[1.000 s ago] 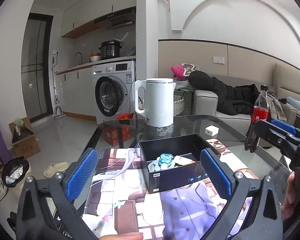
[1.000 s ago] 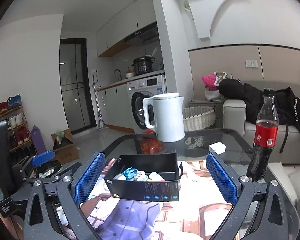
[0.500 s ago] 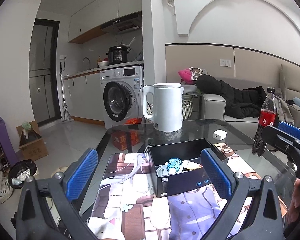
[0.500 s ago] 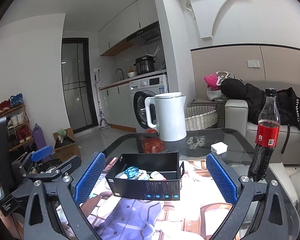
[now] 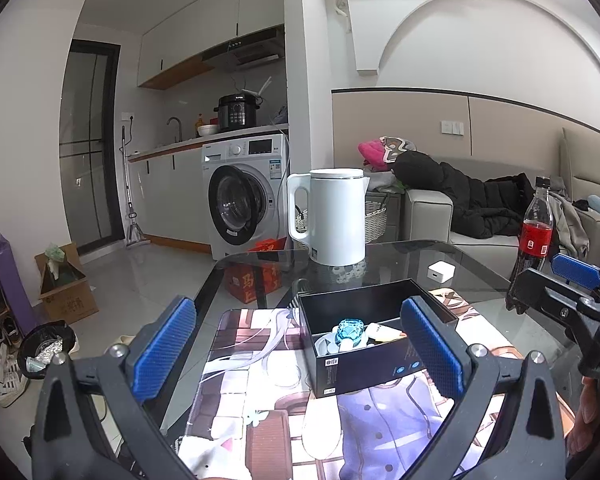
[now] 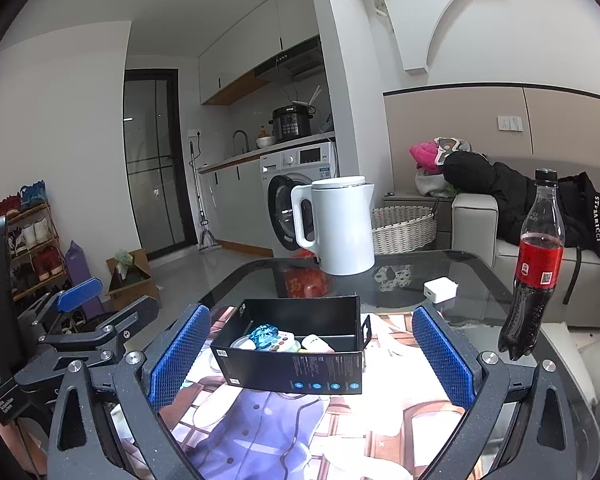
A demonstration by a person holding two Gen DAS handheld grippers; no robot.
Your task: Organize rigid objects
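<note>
A black box [image 6: 300, 344] is seen on the printed mat [image 6: 300, 420] on the near part of the glass desk [image 6: 480, 280], and several small rigid items are already gathered inside it: a blue faceted piece [image 6: 262, 336] at the left, with white and pale-coloured pieces [image 6: 300, 342] just beside it. The left claw [image 5: 296, 352] is held wide open and empty, raised above the mat with the box lying beyond its right finger. The right claw [image 6: 310, 360] is likewise spread wide and grips nothing, the box being framed between its fingers but not touched. No loose small items are visible on the mat around the box, so the gathering step is judged largely done. Still outside the box are a small white charger [image 6: 440, 290] on the far glass, a cola bottle [image 6: 534, 264] standing upright at the right, and a white kettle [image 6: 338, 226] at the far edge; whether these are meant to be tidied cannot be told.
</note>
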